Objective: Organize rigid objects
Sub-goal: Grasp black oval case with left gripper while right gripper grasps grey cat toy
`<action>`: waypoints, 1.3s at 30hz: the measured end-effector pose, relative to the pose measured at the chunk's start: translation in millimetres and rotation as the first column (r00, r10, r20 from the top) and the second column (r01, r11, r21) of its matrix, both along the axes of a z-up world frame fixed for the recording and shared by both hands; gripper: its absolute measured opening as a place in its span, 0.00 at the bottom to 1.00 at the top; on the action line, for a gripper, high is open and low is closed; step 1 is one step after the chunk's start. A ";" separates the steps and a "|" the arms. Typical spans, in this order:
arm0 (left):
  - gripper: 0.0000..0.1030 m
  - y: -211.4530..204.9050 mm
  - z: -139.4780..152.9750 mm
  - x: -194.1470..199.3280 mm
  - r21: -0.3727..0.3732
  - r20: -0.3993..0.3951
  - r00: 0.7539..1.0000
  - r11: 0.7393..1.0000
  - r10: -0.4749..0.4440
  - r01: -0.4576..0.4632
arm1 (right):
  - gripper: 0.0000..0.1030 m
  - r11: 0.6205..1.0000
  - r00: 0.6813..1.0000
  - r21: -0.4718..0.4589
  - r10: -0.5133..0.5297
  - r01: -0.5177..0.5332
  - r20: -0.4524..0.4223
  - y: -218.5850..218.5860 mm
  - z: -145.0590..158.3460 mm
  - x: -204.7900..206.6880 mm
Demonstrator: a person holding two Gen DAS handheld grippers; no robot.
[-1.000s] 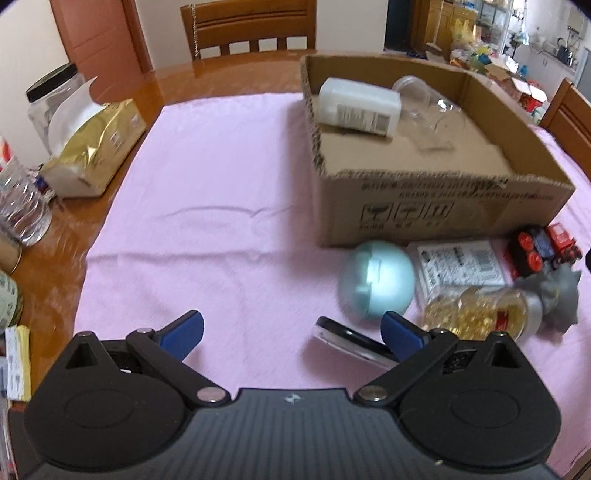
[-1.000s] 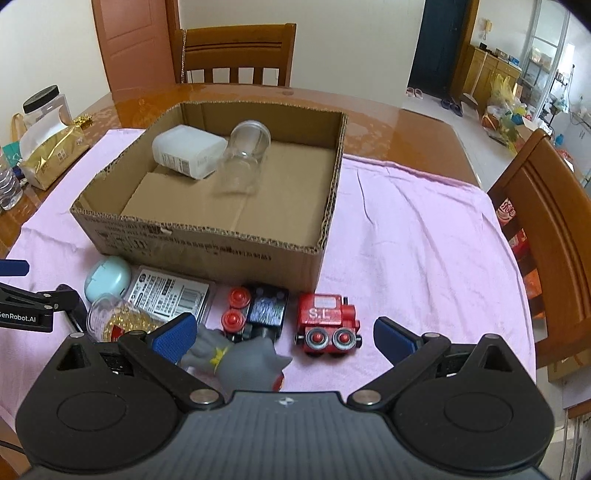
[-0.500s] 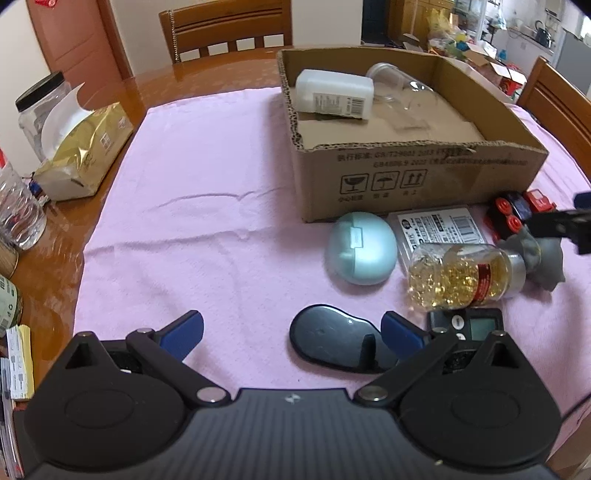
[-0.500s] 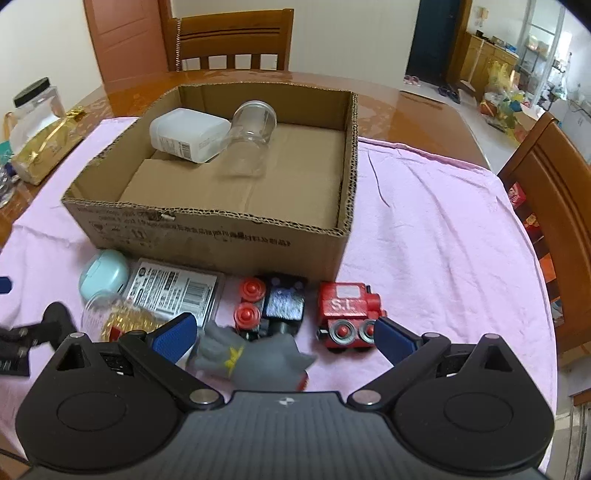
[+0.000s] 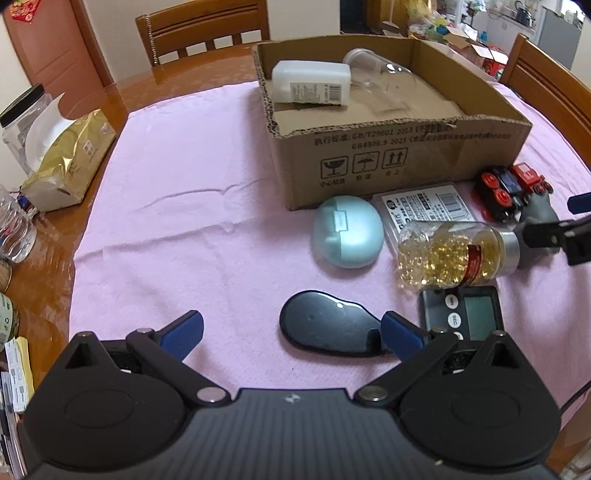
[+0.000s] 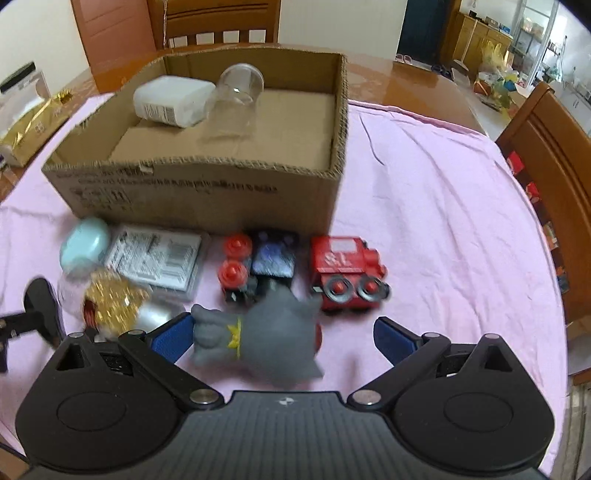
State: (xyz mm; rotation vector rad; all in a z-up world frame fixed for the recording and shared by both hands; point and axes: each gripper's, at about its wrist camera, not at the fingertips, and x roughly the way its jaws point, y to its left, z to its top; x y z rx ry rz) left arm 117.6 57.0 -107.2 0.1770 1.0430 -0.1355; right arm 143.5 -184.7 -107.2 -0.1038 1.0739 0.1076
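Note:
A cardboard box (image 5: 402,162) (image 6: 207,192) on the pink cloth holds a white bottle (image 5: 310,86) and a clear jar (image 6: 234,99). In front of it lie a teal oval case (image 5: 347,230), a flat labelled pack (image 5: 428,210), a jar of gold capsules (image 5: 454,254), a black oval case (image 5: 328,328), a small timer (image 5: 467,312), a black toy engine (image 6: 258,266) and a red toy engine (image 6: 345,273). My left gripper (image 5: 291,332) is open, its right finger beside the black case. My right gripper (image 6: 282,338) is open around a grey toy figure (image 6: 266,339).
A gold foil bag (image 5: 66,162) and a black-lidded jar (image 5: 22,125) sit at the table's left edge, with a water bottle (image 5: 14,229) nearer. Wooden chairs stand behind the box (image 5: 203,29) and at the right (image 6: 554,177).
The left gripper has pulled back and up, bringing the black case and timer into view. The right gripper has moved forward and lower, so the grey figure now sits between its fingers.

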 end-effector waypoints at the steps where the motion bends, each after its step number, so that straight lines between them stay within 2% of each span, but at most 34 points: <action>1: 0.99 -0.7 -0.8 -0.1 0.003 -0.002 1.000 1.000 -0.010 0.010 | 1.00 1.000 1.000 -0.005 0.011 -0.011 -0.005 -1.4 -0.1 -3.3; 5: 0.99 -2.3 -1.9 -2.4 0.011 -0.008 0.998 0.998 -0.061 0.061 | 1.00 0.995 0.998 -0.080 0.061 -0.063 -0.028 -5.6 -9.2 -13.2; 10: 0.99 -5.6 -5.2 -6.7 -0.003 -0.033 0.988 0.989 -0.148 0.148 | 1.00 0.990 0.989 -0.048 0.129 -0.133 -0.078 -15.3 -27.8 -16.2; 12: 0.99 -8.0 -8.2 -8.9 -0.007 -0.042 0.983 0.984 -0.178 0.177 | 1.00 0.990 0.988 -0.003 0.138 -0.139 -0.074 -21.4 -29.8 -16.3; 14: 0.99 -10.5 -13.1 -10.1 -0.005 -0.057 0.978 0.980 -0.201 0.201 | 1.00 0.990 0.987 0.005 0.144 -0.144 -0.069 -24.1 -30.5 -16.0; 17: 0.99 -11.3 -22.3 -9.8 0.000 -0.074 0.976 0.978 -0.206 0.207 | 1.00 0.988 0.985 0.006 0.156 -0.156 -0.070 -25.6 -31.4 -15.4; 21: 0.99 -8.1 -25.3 -3.1 -0.058 -0.077 0.977 0.979 -0.199 0.195 | 1.00 0.987 0.985 0.006 0.161 -0.161 -0.068 -24.7 -30.6 -13.5; 35: 0.99 -9.8 -28.8 4.8 -0.072 0.004 0.971 0.968 -0.240 0.240 | 1.00 0.980 0.979 0.012 0.200 -0.200 -0.025 -29.1 -30.3 -20.1; 39: 0.95 -9.8 -27.4 5.7 -0.076 0.000 0.963 0.960 -0.271 0.270 | 1.00 0.977 0.976 0.012 0.215 -0.215 -0.025 -29.4 -29.7 -18.4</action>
